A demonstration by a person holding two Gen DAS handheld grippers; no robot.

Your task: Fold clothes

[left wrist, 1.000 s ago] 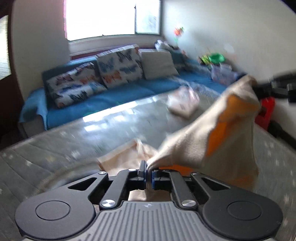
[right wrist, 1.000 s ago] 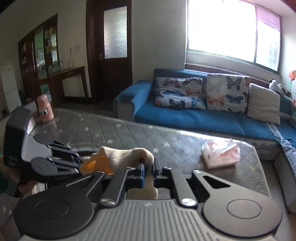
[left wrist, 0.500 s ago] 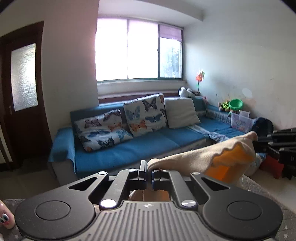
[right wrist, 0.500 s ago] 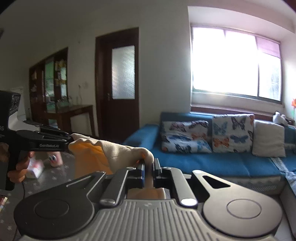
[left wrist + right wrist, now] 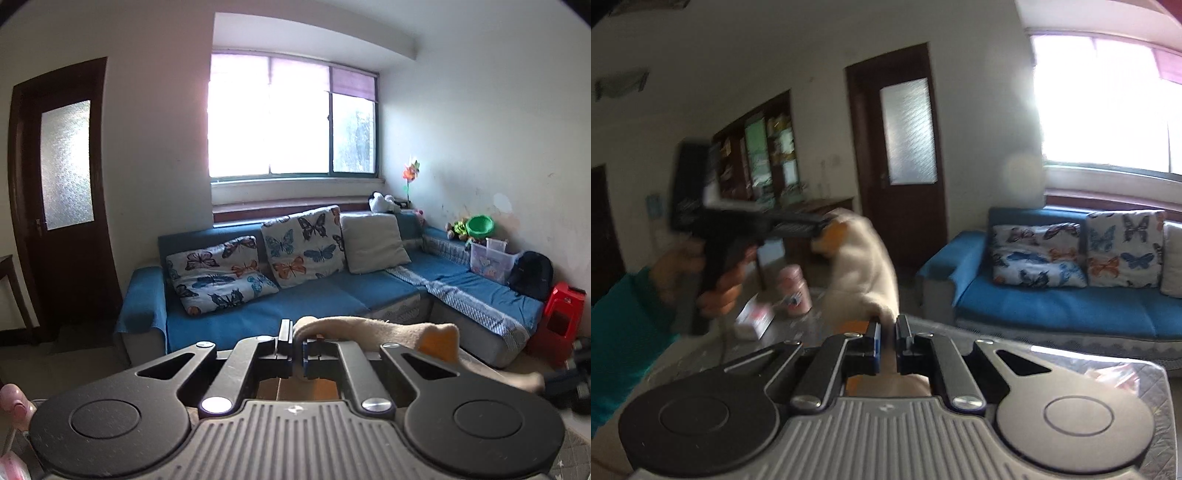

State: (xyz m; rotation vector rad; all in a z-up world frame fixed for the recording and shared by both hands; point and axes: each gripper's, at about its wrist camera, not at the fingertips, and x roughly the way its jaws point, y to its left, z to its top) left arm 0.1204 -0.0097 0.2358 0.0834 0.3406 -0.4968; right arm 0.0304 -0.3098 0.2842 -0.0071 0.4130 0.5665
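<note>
A beige garment with an orange lining (image 5: pixel 388 334) hangs stretched in the air between my two grippers. My left gripper (image 5: pixel 294 345) is shut on one corner of it; the cloth runs off to the right. In the right wrist view the garment (image 5: pixel 862 269) rises from my right gripper (image 5: pixel 886 341), which is shut on its other corner. The left gripper (image 5: pixel 816 225) shows there too, blurred, held high at the left in the person's hand (image 5: pixel 720 288). Most of the hanging cloth is hidden below the gripper bodies.
A blue corner sofa (image 5: pixel 332 299) with butterfly cushions stands ahead under a bright window. A grey quilted table (image 5: pixel 1071 363) lies below, with a pink cup (image 5: pixel 794 291) and a small box (image 5: pixel 755 319) on it. A red stool (image 5: pixel 563 319) stands at right.
Both grippers have lifted the garment up off the table and tilted to look across the room. The left gripper has risen higher, so the cloth slopes up to it.
</note>
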